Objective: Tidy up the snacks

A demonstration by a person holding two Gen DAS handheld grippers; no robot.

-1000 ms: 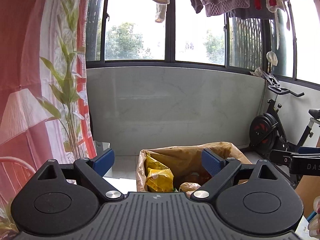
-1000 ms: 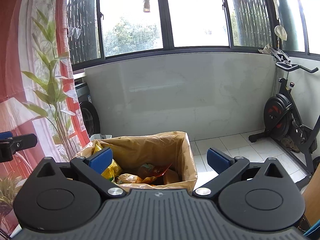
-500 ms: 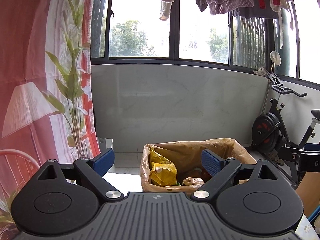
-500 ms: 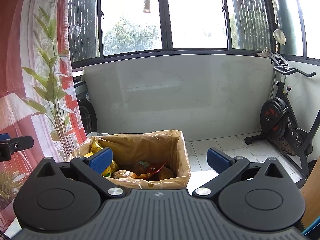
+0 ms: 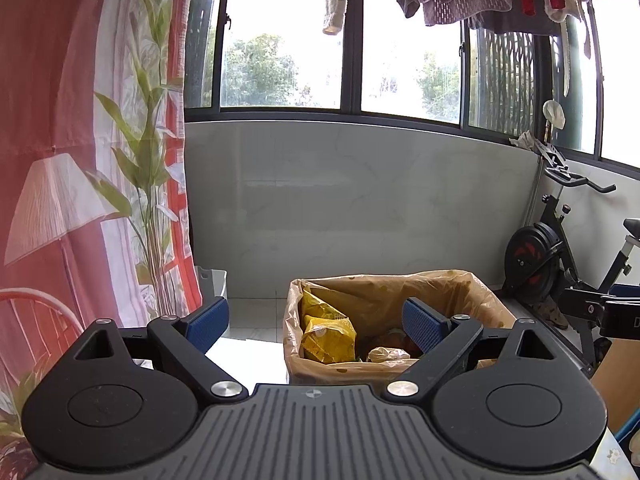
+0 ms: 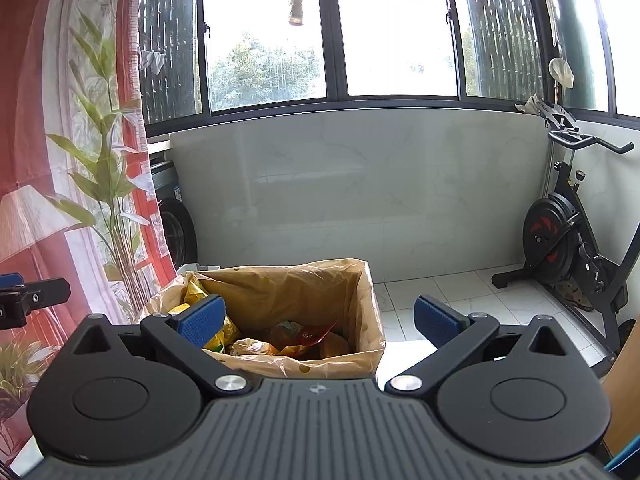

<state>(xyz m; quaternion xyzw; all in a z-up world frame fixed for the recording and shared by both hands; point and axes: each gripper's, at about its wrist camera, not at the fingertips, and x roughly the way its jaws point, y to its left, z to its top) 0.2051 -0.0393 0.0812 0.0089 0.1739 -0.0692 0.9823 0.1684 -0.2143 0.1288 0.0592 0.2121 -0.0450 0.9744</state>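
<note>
The left gripper (image 5: 316, 320) and the right gripper (image 6: 318, 320) were held with fingers wide apart, nothing between them. The snack box (image 6: 304, 284), lined with a brown bag, was seen beyond the fingertips, yellow packets (image 5: 326, 332) inside it.

Lined box (image 6: 372, 320) on white table (image 5: 248, 360)

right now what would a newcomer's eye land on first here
First, the box lined with a brown plastic bag low in the middle, with yellow snack packets against its left wall. Then both open blue-padded grippers, left gripper and right gripper, and the black exercise bike at far right.
</note>
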